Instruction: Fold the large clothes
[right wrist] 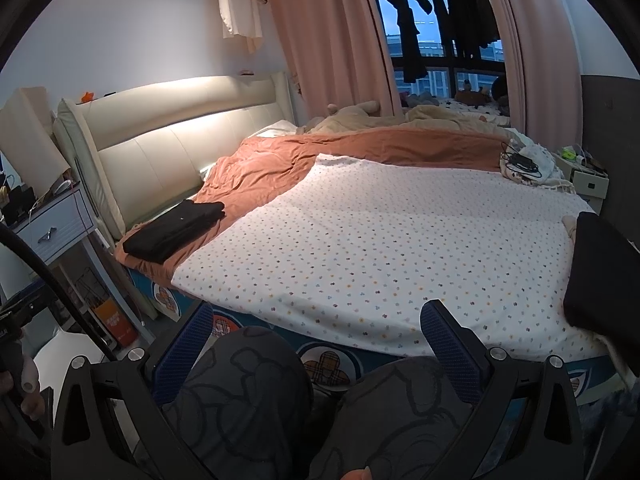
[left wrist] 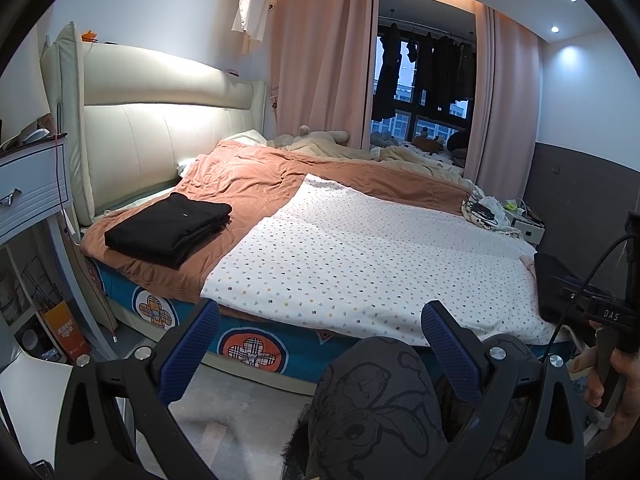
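Left gripper low in the frame, blue fingers spread wide, grasping nothing, above a knee in printed trousers. Right gripper likewise released and bare over both knees. Just beyond, spotted white sheet spread flat across the frame's middle. Folded black clothes stacked at centre left on the rust blanket, near the bed's edge. Another dark garment at the right edge. Cream headboard upper left; pink curtains and dark window farthest back.
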Motion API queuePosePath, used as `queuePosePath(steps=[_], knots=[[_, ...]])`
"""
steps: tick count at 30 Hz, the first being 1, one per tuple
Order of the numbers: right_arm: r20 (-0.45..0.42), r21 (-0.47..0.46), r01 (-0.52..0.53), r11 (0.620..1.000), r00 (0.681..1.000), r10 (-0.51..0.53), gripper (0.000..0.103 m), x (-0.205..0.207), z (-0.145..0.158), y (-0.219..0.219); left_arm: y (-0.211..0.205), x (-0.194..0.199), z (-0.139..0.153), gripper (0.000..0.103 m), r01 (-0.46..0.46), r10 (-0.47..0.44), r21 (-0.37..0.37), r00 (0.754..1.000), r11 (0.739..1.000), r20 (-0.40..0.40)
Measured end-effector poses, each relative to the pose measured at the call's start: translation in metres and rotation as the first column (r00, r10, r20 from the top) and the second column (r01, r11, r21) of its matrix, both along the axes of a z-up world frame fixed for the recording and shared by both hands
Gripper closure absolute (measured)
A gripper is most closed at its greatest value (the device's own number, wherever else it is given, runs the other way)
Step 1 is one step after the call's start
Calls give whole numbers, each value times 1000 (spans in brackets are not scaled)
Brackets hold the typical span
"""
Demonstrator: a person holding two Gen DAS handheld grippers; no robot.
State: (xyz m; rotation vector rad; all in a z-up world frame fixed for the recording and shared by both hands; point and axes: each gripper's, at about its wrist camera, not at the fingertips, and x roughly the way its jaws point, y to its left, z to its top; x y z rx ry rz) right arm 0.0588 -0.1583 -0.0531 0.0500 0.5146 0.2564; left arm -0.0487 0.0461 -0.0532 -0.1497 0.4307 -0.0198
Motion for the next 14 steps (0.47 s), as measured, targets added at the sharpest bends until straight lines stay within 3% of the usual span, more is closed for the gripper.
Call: queuePosePath(steps=[14], knots=[[2,-6,0,1000,1000,0,0,-3,0,3,-1,-7,1,0,0,0,2,1000,1000,15]])
